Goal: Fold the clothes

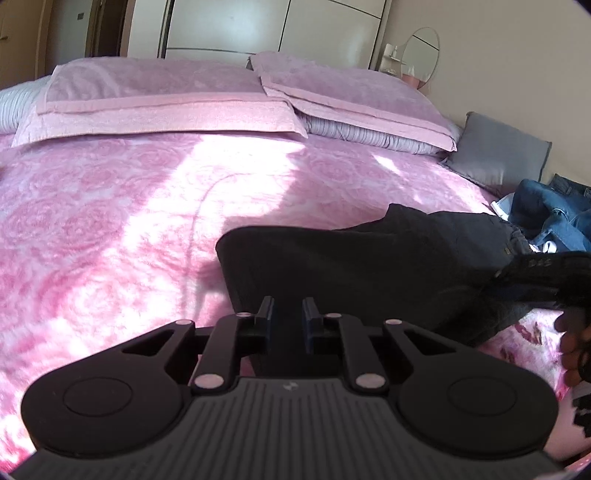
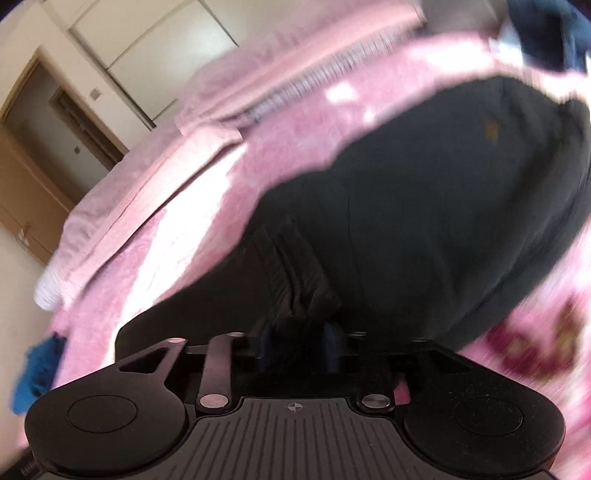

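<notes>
A black garment (image 1: 369,266), seemingly trousers, lies across the pink patterned bedspread (image 1: 110,221). My left gripper (image 1: 288,317) sits over its near left edge with the jaws narrowly apart and dark cloth between and behind them; a hold on the cloth is not clear. My right gripper (image 2: 299,343) is closed on a bunched fold of the same black garment (image 2: 424,206), which fills the blurred right wrist view. The other gripper and a hand (image 1: 569,332) show at the right edge of the left wrist view.
Two pink pillows (image 1: 155,96) lie at the head of the bed, a grey cushion (image 1: 498,151) at the right. Blue jeans (image 1: 550,210) are piled beyond the black garment. Wardrobe doors (image 1: 258,26) stand behind. A blue cloth (image 2: 37,373) lies at the bed's edge.
</notes>
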Tool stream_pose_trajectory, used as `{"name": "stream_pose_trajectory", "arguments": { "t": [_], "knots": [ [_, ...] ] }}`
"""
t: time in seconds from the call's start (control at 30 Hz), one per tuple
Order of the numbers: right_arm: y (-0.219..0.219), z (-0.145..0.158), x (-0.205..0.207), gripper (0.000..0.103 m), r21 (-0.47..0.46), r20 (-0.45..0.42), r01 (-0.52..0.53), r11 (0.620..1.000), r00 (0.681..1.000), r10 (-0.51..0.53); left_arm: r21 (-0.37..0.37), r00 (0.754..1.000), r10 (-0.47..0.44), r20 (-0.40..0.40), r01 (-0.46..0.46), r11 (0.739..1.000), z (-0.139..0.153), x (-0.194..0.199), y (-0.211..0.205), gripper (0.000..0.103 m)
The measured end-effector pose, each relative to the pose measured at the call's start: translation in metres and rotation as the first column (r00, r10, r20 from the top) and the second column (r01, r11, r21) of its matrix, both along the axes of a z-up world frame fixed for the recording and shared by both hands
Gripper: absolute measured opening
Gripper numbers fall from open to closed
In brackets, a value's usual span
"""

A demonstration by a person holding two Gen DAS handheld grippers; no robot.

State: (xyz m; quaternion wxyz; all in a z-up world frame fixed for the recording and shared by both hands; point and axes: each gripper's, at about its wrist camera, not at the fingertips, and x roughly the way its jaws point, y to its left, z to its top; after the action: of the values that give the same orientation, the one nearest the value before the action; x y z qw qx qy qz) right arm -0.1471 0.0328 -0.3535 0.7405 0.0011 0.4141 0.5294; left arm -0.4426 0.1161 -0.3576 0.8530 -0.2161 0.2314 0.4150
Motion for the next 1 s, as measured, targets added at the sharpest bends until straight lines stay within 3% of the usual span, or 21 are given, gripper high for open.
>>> {"name": "stream_pose_trajectory", "arguments": {
  "t": [0.1, 0.23, 0.33, 0.37, 0.43, 0.5, 0.6, 0.63, 0.77, 0.83, 0.93, 1.0],
  "knots": [
    [0.001, 0.015, -0.017, 0.035, -0.002, 0.177, -0.052, 0.999, 0.983, 0.052, 0.019, 0.999, -0.030, -0.011, 0.030, 0.999, 0.002, 0.006, -0.002, 0.010],
    [0.011, 0.019, -0.053, 0.034, -0.083, 0.432, -0.092, 0.992, 0.894, 0.119, 0.016, 0.996, -0.072, -0.057, 0.073, 0.997, -0.007, 0.016, -0.004, 0.008],
    [0.006, 0.008, -0.065, 0.034, -0.047, 0.453, -0.155, 0.987, 0.877, 0.159, 0.002, 0.992, -0.089, -0.085, 0.089, 0.996, -0.020, 0.021, -0.003, 0.008],
    [0.013, 0.003, -0.062, 0.034, -0.050, 0.424, -0.193, 0.980, 0.884, 0.195, 0.000, 0.991, -0.095, -0.092, 0.095, 0.995, -0.024, 0.022, -0.003, 0.009],
    [0.028, -0.022, -0.057, 0.034, -0.120, 0.382, -0.232, 0.965, 0.887, 0.261, -0.005, 0.988, -0.111, -0.111, 0.111, 0.994, -0.032, 0.022, -0.002, 0.009],
    [0.036, -0.048, -0.061, 0.034, -0.195, 0.427, -0.256, 0.947, 0.847, 0.317, 0.017, 0.981, -0.118, -0.152, 0.122, 0.992, -0.037, 0.026, -0.006, 0.009],
    [0.044, -0.057, -0.077, 0.034, -0.255, 0.515, -0.246, 0.935, 0.784, 0.347, 0.051, 0.969, -0.116, -0.219, 0.130, 0.990, -0.038, 0.036, -0.009, 0.009],
    [0.049, -0.055, -0.076, 0.034, -0.276, 0.505, -0.249, 0.928, 0.784, 0.361, 0.042, 0.968, -0.111, -0.224, 0.124, 0.991, -0.035, 0.037, -0.008, 0.009],
    [0.043, -0.030, -0.058, 0.034, -0.315, 0.376, -0.279, 0.907, 0.841, 0.390, 0.026, 0.979, -0.083, -0.184, 0.089, 0.996, -0.008, 0.034, 0.008, 0.008],
    [0.032, -0.004, -0.052, 0.034, -0.223, 0.366, -0.280, 0.934, 0.864, 0.346, 0.041, 0.987, -0.060, -0.152, 0.067, 0.997, 0.003, 0.036, 0.027, 0.008],
    [0.054, 0.004, -0.049, 0.034, -0.132, 0.364, -0.295, 0.946, 0.873, 0.323, 0.035, 0.991, -0.033, -0.129, 0.038, 0.999, 0.004, 0.047, 0.066, 0.008],
    [0.079, 0.000, -0.049, 0.034, -0.140, 0.370, -0.305, 0.942, 0.866, 0.335, 0.024, 0.989, -0.025, -0.144, 0.029, 0.999, -0.006, 0.056, 0.086, 0.008]
  ]
}}
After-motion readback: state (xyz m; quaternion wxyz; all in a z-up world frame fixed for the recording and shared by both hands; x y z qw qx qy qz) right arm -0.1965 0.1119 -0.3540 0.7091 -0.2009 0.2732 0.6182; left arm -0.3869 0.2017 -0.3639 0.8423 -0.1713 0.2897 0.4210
